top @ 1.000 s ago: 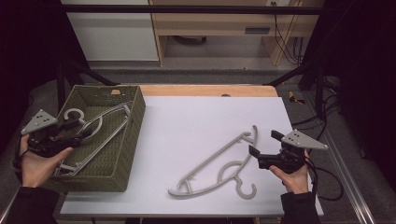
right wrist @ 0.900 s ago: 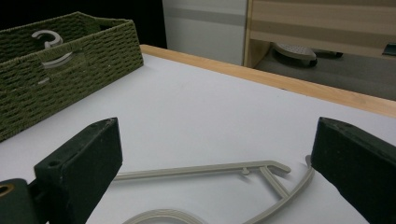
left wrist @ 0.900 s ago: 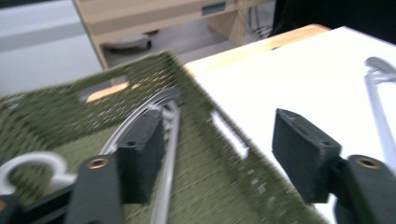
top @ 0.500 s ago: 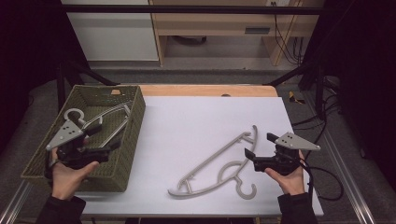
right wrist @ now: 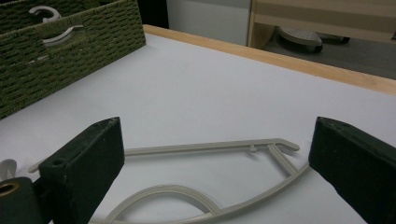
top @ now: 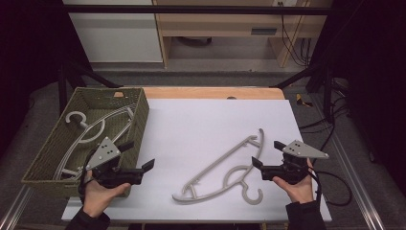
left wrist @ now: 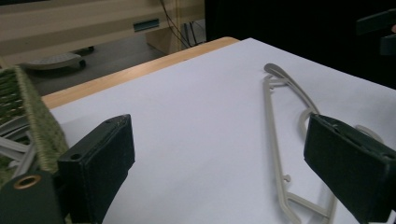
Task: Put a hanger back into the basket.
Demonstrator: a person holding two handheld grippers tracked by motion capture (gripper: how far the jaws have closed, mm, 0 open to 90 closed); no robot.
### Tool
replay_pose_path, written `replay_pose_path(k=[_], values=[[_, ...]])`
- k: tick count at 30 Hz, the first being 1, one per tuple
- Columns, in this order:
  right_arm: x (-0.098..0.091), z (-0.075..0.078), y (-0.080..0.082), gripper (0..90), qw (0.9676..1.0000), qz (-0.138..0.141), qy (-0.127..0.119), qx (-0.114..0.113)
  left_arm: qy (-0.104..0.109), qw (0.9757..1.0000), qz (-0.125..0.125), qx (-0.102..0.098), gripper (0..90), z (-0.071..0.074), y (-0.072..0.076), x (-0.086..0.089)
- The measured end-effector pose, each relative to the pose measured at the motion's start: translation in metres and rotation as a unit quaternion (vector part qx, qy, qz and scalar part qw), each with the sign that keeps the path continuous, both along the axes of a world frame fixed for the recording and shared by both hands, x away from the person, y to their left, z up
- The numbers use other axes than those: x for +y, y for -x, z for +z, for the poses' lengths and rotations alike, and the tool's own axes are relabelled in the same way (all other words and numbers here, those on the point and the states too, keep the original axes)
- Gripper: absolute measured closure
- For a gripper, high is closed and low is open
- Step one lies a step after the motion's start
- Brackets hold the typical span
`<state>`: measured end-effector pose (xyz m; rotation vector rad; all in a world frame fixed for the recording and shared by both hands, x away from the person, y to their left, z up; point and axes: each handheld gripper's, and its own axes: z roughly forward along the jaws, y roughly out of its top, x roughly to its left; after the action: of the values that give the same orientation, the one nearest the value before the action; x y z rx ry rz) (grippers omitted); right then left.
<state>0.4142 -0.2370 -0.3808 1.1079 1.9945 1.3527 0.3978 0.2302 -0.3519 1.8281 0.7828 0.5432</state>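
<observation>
Lying on the table (top: 201,120): a pale grey plastic hanger (top: 225,172) is resting flat on the white sheet, its hook toward the person and its long arm running up toward the far right.
Left gripper (top: 136,155): it is hovering just beside the right wall of the basket, pointing toward the hanger; its jaws have just been opening and are standing wide with nothing between them.
Right gripper (top: 265,153): it is sitting just right of the hanger's curved shoulder, jaws spread wide and gripping nothing; in the right gripper view the hanger (right wrist: 205,186) is lying between and beyond the black jaws.
Basket (top: 48,153): the green woven basket is holding a second grey hanger (top: 91,129) at the table's left edge.
</observation>
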Motion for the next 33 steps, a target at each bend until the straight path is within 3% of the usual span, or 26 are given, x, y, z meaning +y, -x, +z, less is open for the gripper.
replay_pose_path(k=[5,10,16,23,26,30,33], values=[[0.003,-0.002,0.001,4.2,1.0000,0.004,0.003,0.002,-0.002,0.9999,-0.012,0.006,8.8,-0.008,0.002,-0.010],[0.007,-0.006,0.002,4.8,0.9999,0.009,0.006,0.007,-0.018,0.9993,-0.028,0.019,10.4,-0.020,0.003,-0.023],[0.012,-0.011,0.003,8.1,0.9997,0.013,0.012,0.017,-0.028,0.9980,-0.047,0.033,18.6,-0.034,0.003,-0.035],[0.024,-0.018,0.005,16.6,0.9986,0.036,0.024,0.029,-0.024,0.9972,-0.054,0.047,40.2,-0.043,0.002,-0.038],[0.030,-0.022,0.005,19.0,0.9980,0.043,0.026,0.038,-0.025,0.9955,-0.067,0.063,59.8,-0.047,0.001,-0.039],[0.034,-0.026,0.003,20.3,0.9976,0.047,0.030,0.040,-0.040,0.9930,-0.072,0.084,77.7,-0.056,-0.001,-0.045],[0.036,-0.029,0.002,20.2,0.9979,0.035,0.032,0.043,-0.063,0.9899,-0.082,0.097,87.4,-0.063,-0.003,-0.049]])
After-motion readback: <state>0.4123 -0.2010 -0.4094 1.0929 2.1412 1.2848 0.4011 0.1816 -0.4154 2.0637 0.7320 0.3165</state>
